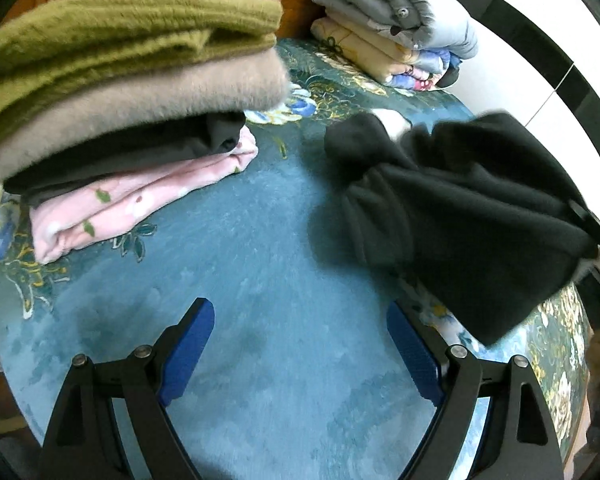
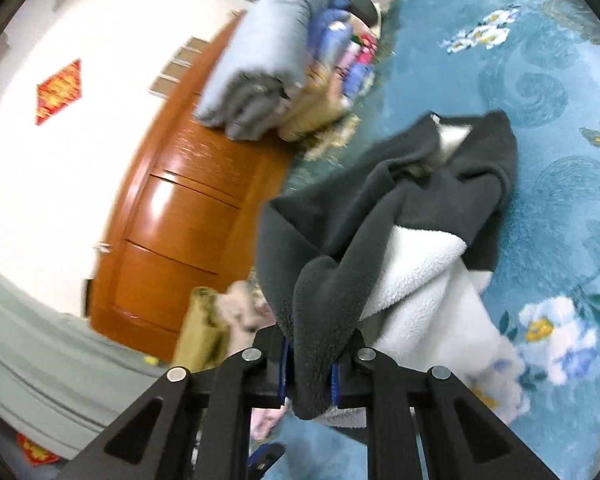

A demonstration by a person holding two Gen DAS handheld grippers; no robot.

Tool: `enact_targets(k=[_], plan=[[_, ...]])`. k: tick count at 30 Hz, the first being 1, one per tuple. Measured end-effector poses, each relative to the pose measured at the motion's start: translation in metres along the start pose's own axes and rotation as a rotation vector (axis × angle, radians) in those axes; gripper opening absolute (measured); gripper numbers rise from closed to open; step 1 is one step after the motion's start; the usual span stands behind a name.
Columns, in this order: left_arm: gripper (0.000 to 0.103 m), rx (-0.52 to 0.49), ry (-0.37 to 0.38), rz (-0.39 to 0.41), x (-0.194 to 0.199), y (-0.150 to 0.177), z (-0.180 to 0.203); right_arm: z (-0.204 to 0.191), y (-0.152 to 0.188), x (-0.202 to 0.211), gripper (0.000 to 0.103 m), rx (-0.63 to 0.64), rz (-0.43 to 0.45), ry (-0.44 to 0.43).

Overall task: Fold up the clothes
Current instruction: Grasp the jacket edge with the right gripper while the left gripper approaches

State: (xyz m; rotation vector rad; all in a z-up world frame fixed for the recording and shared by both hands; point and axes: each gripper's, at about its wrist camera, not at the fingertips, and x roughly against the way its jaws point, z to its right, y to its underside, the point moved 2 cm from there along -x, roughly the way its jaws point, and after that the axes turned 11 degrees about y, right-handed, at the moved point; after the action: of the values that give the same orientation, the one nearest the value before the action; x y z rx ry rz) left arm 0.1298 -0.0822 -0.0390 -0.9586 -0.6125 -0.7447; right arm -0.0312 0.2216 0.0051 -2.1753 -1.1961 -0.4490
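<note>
A dark grey fleece garment (image 1: 456,216) with a white fleecy lining (image 2: 416,272) hangs above the teal flowered bed cover (image 1: 260,248). My right gripper (image 2: 308,364) is shut on a bunched fold of this garment and holds it up; in the left wrist view the right gripper (image 1: 596,236) shows at the right edge, pinching the cloth. My left gripper (image 1: 300,344) is open and empty, low over the bed cover, to the left of the hanging garment.
A stack of folded clothes, olive (image 1: 120,28), beige, black and pink floral (image 1: 140,196), lies at the left. A second pile of folded bedding (image 1: 396,28) stands at the back by the wooden headboard (image 2: 188,216). A white wall is at right.
</note>
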Motion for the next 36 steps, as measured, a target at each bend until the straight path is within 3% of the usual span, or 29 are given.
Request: enact_targets(k=[10,15,19,21,26,36], plan=[[0.089,-0.092,0.107,0.016,0.037,0.013,0.056,0.037,0.055,0.168,0.016,-0.011,0.113,-0.026],[0.089,-0.174,0.163,-0.063,0.031,0.033,0.104,0.072,0.095,0.254,0.016,-0.053,0.192,0.035],[0.089,-0.102,0.261,-0.185,0.019,0.043,0.135,0.105,0.113,0.311,0.016,-0.13,0.272,0.091],[0.089,-0.097,0.268,-0.195,0.013,0.047,0.147,0.116,0.112,0.326,0.016,-0.157,0.306,0.119],[0.089,-0.137,0.202,-0.257,-0.018,0.068,0.162,0.164,0.107,0.348,0.016,-0.223,0.328,0.236],[0.089,-0.062,0.152,-0.401,-0.069,0.081,0.141,0.283,0.055,0.326,0.016,-0.457,0.304,0.411]])
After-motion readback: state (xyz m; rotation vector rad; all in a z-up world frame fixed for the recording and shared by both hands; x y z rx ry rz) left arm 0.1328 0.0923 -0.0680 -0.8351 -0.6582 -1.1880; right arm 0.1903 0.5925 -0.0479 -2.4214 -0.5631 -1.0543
